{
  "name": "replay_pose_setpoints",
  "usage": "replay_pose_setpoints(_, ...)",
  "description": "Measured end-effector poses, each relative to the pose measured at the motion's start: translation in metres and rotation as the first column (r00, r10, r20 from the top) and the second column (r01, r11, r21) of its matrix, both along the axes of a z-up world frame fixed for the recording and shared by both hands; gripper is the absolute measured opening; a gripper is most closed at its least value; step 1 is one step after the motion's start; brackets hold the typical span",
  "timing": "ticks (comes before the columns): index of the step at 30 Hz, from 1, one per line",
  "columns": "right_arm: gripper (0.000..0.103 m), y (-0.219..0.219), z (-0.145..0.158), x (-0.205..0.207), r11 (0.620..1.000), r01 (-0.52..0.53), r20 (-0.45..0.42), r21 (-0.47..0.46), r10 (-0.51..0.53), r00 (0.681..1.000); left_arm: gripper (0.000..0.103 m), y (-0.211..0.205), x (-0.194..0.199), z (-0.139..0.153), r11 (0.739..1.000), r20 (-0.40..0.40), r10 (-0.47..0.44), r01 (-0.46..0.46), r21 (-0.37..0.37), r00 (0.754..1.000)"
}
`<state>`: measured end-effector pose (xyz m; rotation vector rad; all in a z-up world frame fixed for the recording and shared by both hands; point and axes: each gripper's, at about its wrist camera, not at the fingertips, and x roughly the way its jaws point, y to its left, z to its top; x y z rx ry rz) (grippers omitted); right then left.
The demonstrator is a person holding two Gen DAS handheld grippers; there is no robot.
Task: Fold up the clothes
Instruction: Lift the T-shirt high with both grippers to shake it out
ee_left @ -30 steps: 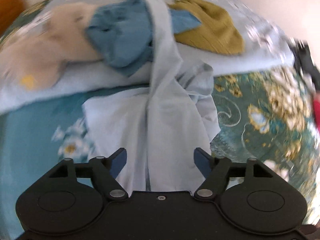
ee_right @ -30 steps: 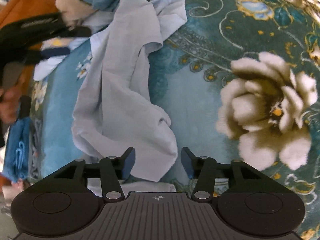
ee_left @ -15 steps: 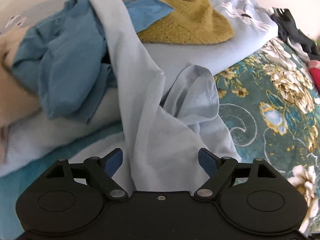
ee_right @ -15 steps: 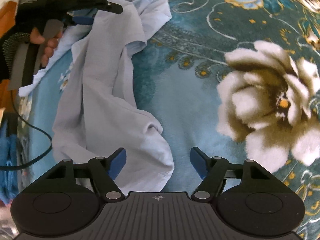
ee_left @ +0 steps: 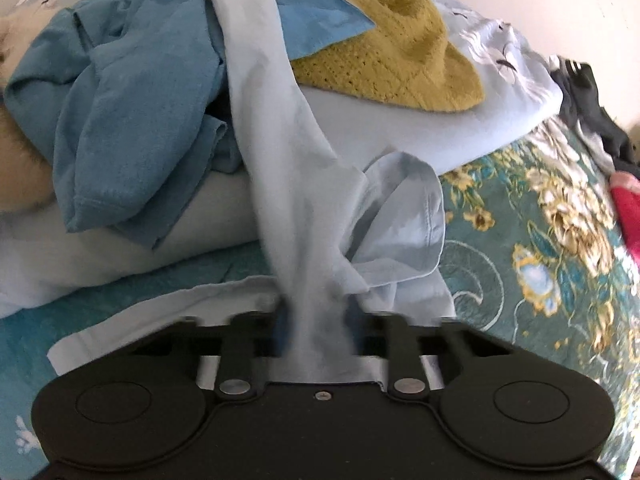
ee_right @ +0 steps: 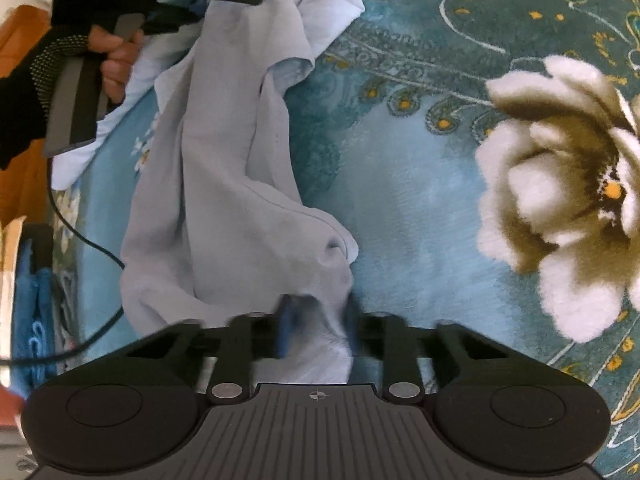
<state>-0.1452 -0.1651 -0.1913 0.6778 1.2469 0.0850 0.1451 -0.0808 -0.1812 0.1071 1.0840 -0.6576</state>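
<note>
A teal flowered blanket (ee_right: 420,200) covers the bed. On it lies a pale blue shirt (ee_right: 224,184), rumpled lengthwise, its far end draped up over a folded light blue quilt (ee_left: 460,132). On that quilt sit a darker blue garment (ee_left: 120,92) and a mustard knit (ee_left: 392,60). The left gripper (ee_left: 316,320) and right gripper (ee_right: 316,320) each pinch a bunch of the shirt between nearly closed fingers.

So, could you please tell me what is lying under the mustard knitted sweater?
The mustard knitted sweater lies on a pale blue folded blanket, with a blue cloth tucked under its left edge. How far that cloth runs underneath is hidden.
</note>
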Motion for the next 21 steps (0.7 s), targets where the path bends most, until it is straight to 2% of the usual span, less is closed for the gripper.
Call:
replay_pose_setpoints(5,0.006,0.000,0.020,0.001,0.999,0.014,0.063,-0.051,-0.010,0.998,0.003,0.012,-0.003,0.013,0.989,-0.020,0.099,-0.100,-0.110,0.995)
replay_pose_setpoints(10,0.006,-0.024,0.057,0.002,0.979,0.082,0.157,-0.187,-0.053,0.986,0.003,0.032,-0.012,0.043,0.937,-0.050,0.187,-0.194,-0.290,0.981)
replay_pose_setpoints(13,0.006,-0.049,0.078,0.003,0.953,0.126,0.202,-0.276,-0.071,0.977,0.003,0.045,-0.024,0.071,0.890,-0.044,0.235,-0.233,-0.392,0.971)
replay_pose_setpoints(17,0.006,-0.081,0.102,-0.001,0.908,0.176,0.264,-0.380,-0.076,0.962,0.003,0.072,-0.048,0.113,0.803,-0.052,0.322,-0.301,-0.514,0.945)
replay_pose_setpoints(19,0.006,-0.098,0.113,0.000,0.887,0.203,0.297,-0.415,-0.078,0.952,0.003,0.085,-0.065,0.134,0.763,-0.052,0.359,-0.325,-0.559,0.932)
replay_pose_setpoints(21,0.005,-0.113,0.128,-0.003,0.871,0.224,0.333,-0.438,-0.074,0.940,0.003,0.097,-0.087,0.157,0.739,-0.037,0.388,-0.335,-0.584,0.921)
